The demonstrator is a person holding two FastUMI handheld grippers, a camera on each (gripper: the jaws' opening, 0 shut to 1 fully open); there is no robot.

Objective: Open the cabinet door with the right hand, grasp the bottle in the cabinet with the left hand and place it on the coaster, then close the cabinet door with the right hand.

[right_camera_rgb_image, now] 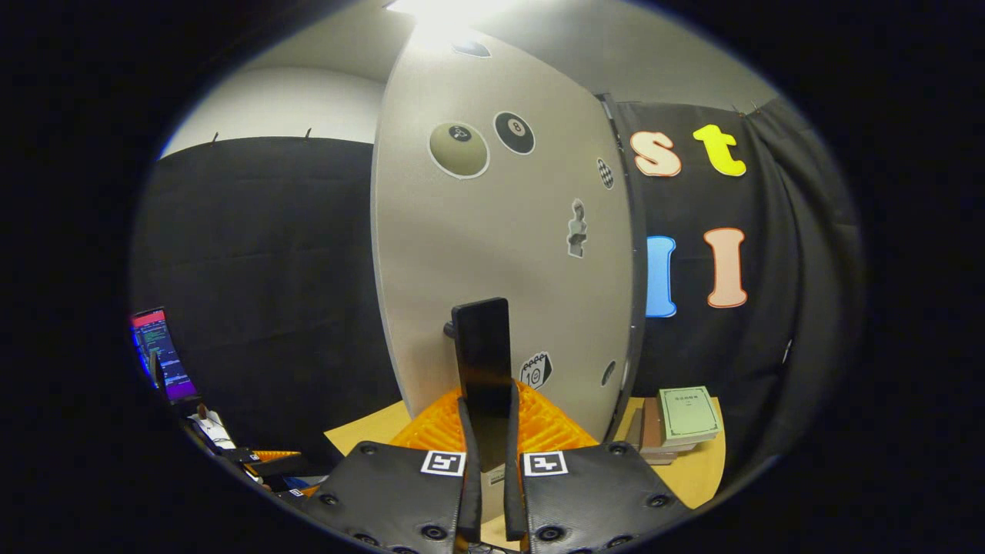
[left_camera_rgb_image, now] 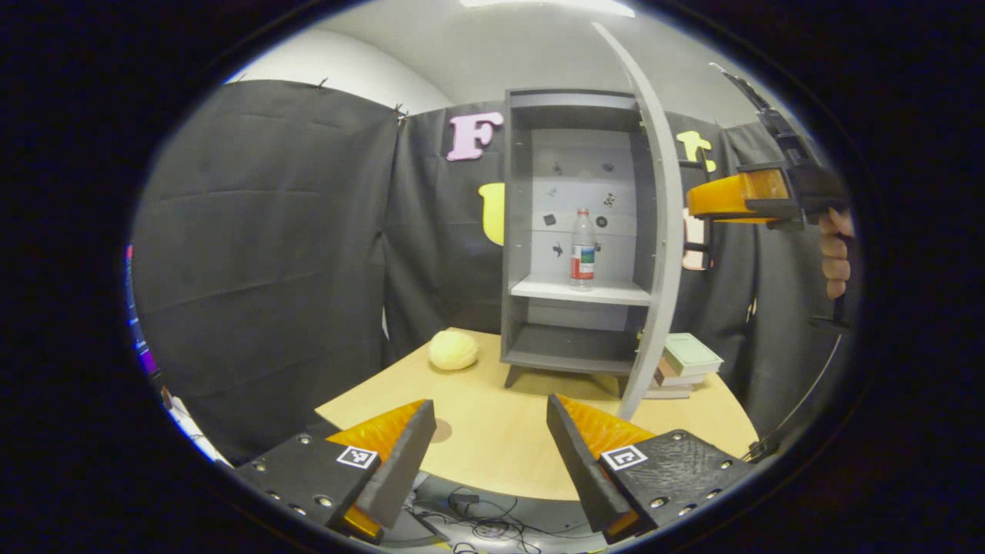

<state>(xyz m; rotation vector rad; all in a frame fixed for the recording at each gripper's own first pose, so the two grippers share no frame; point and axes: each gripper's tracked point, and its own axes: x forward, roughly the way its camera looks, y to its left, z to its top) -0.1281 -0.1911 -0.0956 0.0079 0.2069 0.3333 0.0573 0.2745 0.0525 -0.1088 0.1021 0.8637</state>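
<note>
Both views are evenly lit from a ceiling light [left_camera_rgb_image: 548,4] overhead, which blows out to white glare at the top of the cabinet door [right_camera_rgb_image: 500,231] in the right gripper view. Fisheye distortion bows straight edges near the rim. Focus is sharp, shadows soft

Each finger of the left gripper [left_camera_rgb_image: 490,454] is mounted on a dark textured plate studded with round screws and marked with a small square black-and-white tag. The same plates, screws and tags are seen on the right gripper [right_camera_rgb_image: 488,454].
</note>
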